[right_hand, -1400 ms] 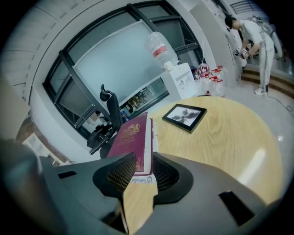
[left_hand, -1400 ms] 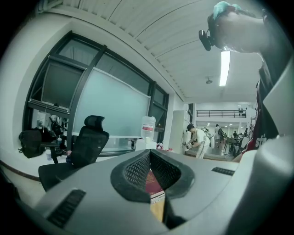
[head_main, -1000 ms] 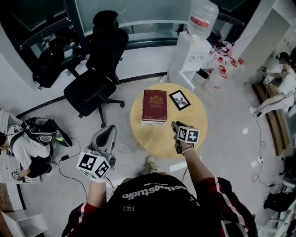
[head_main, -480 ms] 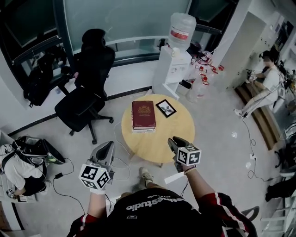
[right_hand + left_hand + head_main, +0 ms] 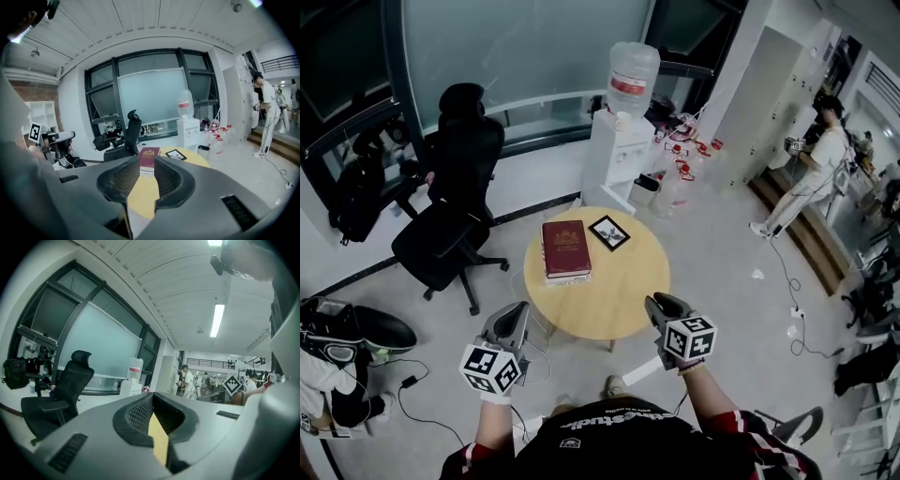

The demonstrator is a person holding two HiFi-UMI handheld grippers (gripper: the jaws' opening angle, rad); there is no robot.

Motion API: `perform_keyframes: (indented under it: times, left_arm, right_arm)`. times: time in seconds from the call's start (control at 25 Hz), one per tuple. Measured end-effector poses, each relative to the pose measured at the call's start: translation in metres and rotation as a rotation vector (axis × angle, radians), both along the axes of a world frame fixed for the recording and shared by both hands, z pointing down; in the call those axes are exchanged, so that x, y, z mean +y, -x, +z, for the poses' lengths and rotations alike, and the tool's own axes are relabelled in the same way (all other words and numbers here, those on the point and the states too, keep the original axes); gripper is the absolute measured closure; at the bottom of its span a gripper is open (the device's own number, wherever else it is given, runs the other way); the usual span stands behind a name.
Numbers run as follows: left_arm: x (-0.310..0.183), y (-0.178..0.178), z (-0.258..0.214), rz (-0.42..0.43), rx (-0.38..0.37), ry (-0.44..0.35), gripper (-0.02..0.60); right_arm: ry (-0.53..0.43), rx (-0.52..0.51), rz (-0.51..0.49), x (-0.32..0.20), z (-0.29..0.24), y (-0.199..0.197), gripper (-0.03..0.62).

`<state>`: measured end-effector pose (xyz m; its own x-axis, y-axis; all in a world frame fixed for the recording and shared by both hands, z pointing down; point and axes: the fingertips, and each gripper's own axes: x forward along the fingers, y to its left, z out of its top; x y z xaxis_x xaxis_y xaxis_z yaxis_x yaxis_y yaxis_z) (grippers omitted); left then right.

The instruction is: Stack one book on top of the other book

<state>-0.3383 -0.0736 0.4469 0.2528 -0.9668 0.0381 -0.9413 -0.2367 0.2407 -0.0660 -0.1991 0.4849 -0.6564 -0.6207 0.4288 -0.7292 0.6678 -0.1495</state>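
Open-plan office with a grey floor and a glass wall at the back. A black office chair (image 5: 450, 197) and a water dispenser (image 5: 623, 131) stood behind a round wooden bench (image 5: 614, 305). The red book (image 5: 565, 248) lay flat on the far left part of the bench, just beside a small picture frame (image 5: 609, 232). A pale edge under it looked to me like the lower book (image 5: 568, 278) (could be its own pages, too small to tell). So I'd call the stacking done, or near enough.

The left gripper (image 5: 517, 314) hung off the bench's near edge, fingers closed on nothing. The right gripper (image 5: 659, 307) hovered off the near right side, fingers partly apart. They had just been closing, with nothing between them. The next move, if any, would only call for checking that the top book sat square.
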Motion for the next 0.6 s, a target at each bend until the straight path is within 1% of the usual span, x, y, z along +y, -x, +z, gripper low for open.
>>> perform_keyframes:
  times: [0.16, 0.32, 0.52, 0.6]
  left_arm:
    - [-0.014, -0.020, -0.007, 0.019, -0.007, 0.003, 0.565]
    - [-0.036, -0.055, -0.015, 0.043, -0.040, 0.014, 0.565]
    - [-0.067, -0.103, -0.046, 0.046, -0.062, -0.027, 0.565]
    - [-0.078, -0.121, -0.057, 0.049, -0.069, -0.039, 0.565]
  right_arm:
    - [-0.034, -0.002, 0.003, -0.014, -0.027, -0.028, 0.480]
    - [-0.078, -0.035, 0.009, -0.038, -0.069, -0.062, 0.485]
    - [-0.169, -0.044, -0.030, -0.048, -0.116, -0.097, 0.488]
    - [-0.188, -0.053, -0.048, -0.051, -0.129, -0.106, 0.490]
